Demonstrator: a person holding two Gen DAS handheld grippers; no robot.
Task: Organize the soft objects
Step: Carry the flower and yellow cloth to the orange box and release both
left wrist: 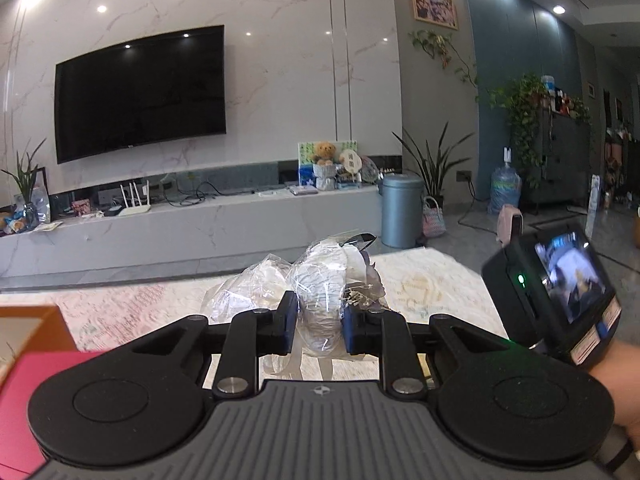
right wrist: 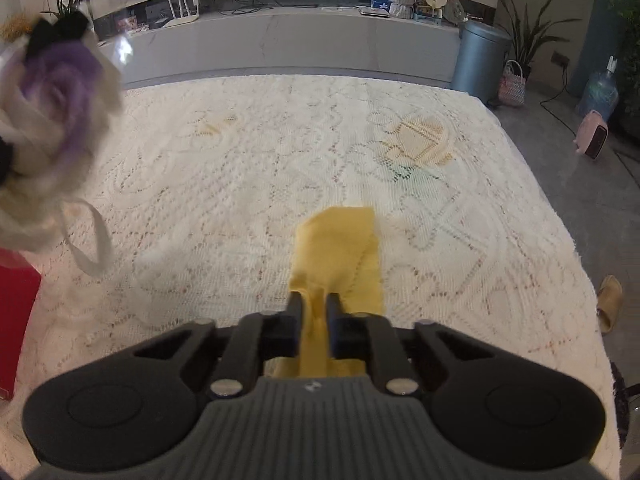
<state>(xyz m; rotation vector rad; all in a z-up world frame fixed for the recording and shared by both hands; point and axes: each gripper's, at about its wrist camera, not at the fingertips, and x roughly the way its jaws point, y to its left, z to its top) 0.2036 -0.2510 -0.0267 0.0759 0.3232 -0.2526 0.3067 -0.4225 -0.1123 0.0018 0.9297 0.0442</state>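
Note:
My left gripper (left wrist: pixel 319 316) is shut on a clear plastic bag (left wrist: pixel 320 280) that holds white fluffy material and holds it up above the table. The same bundle shows in the right wrist view (right wrist: pixel 52 120) at the left, white and purple with a black bow and a hanging loop. My right gripper (right wrist: pixel 314 308) is shut on a folded yellow cloth (right wrist: pixel 340 248) that lies on the white lace tablecloth (right wrist: pixel 240 168). The back of the right gripper with its screen (left wrist: pixel 560 292) shows at the right of the left wrist view.
A red box (right wrist: pixel 16 312) stands at the table's left edge; it also shows with an orange box in the left wrist view (left wrist: pixel 24 380). Beyond the table are a TV console (left wrist: pixel 200 224), a blue bin (left wrist: pixel 400 208) and potted plants. A slipper (right wrist: pixel 610 304) lies on the floor at the right.

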